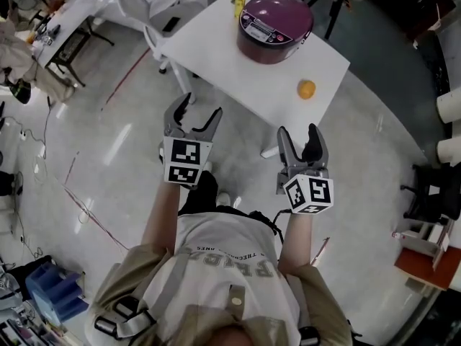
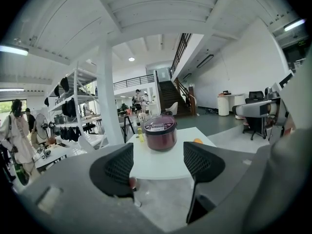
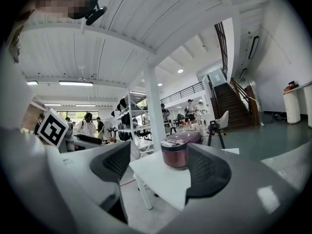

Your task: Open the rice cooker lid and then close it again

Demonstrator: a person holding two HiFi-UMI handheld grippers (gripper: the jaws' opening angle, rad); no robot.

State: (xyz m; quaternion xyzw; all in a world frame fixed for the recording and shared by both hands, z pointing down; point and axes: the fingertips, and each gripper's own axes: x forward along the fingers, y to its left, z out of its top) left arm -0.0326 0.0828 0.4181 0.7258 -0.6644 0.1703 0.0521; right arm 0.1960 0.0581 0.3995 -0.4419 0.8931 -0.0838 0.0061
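A glossy pale floor (image 1: 108, 143) was noted, crossed by red tape lines (image 1: 126, 78), with a white surface (image 1: 216, 63) standing on it. A white beamed ceiling (image 2: 146, 13) with strip lights (image 2: 12, 49), a white column (image 2: 107, 111), shelving (image 2: 73, 101) and a dark staircase (image 2: 170, 89) were recorded.

A white surface (image 1: 209, 63) is seen on a pale, glossy floor (image 1: 108, 143). A small round orange thing (image 1: 306, 89) is set near the surface's right-hand edge, and a yellow bottle (image 1: 238, 4) is stood upright by its far corner. A white chair (image 1: 142, 7) is placed beside the left corner. Blue crates (image 1: 54, 290) are kept on the floor at the lower left. In the left gripper view, a staircase (image 2: 168, 90) and shelving (image 2: 73, 104) are shown well behind the surface.
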